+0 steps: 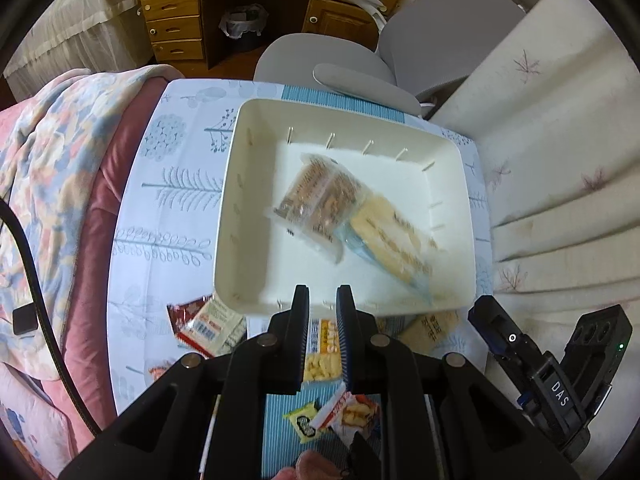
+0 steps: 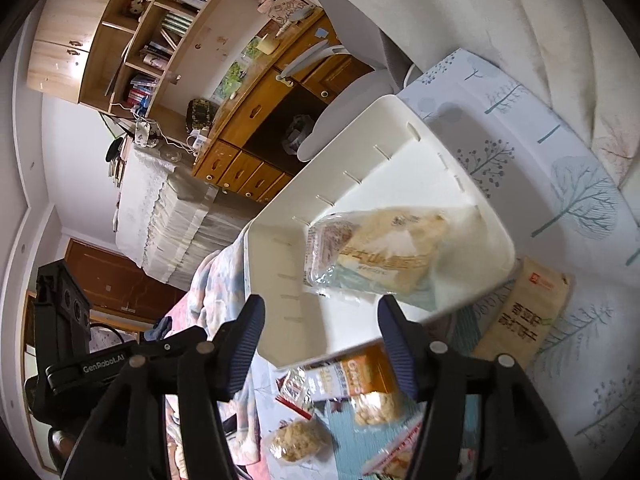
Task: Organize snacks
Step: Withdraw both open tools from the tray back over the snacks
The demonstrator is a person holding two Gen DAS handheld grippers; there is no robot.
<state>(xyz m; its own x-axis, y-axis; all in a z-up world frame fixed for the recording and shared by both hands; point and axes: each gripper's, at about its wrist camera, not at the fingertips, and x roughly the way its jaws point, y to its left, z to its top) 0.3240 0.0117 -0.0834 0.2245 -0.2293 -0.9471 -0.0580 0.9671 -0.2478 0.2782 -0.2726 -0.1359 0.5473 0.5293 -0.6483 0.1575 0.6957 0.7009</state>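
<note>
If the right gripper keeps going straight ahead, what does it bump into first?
Probably the white bin: its near wall sits right between the open right gripper fingers. Past that wall lie the wrapped snack packs inside. Depth is hard to judge here.

Bin (image 1: 232, 216) left half bare, free to enter; two packs (image 1: 352, 216) fill right side; loose snacks (image 1: 206, 326) crowd table (image 1: 168, 208) before it.

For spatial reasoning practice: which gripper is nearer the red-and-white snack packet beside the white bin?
Left. The left gripper sits just right of the packet; the right gripper lies farther right, past the bin's corner.
</note>
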